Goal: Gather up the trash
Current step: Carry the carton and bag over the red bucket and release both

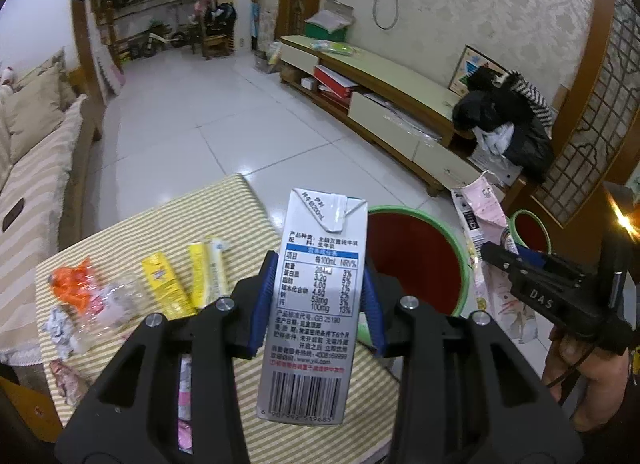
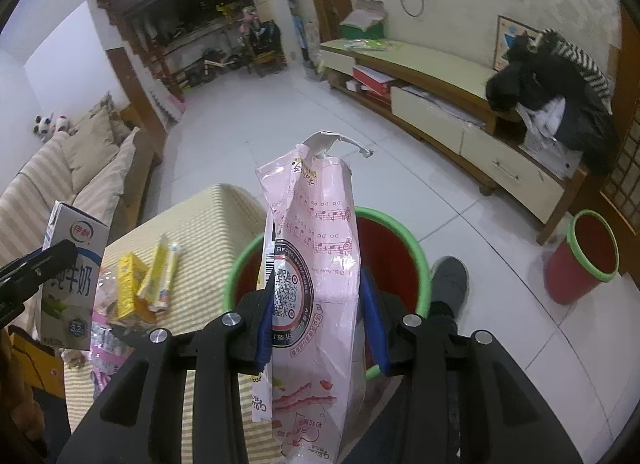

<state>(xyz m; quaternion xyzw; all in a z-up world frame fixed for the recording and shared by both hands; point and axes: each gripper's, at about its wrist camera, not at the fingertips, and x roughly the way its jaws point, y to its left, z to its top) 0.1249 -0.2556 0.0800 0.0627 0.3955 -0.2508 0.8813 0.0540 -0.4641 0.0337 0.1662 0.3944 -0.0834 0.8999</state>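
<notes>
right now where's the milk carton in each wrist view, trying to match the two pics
Left wrist view: the milk carton fills the centre, upright between the left gripper pads, nutrition label facing the camera.
Right wrist view: the milk carton is at the far left edge, front logo side showing.
Shared landmark: the red bin with the green rim, on the floor beside the striped table, behind the carton in the left view and behind the pink bag in the right.

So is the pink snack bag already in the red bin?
Out: the pink snack bag, clamped in the right gripper, is above the green-rimmed red bin.
</notes>
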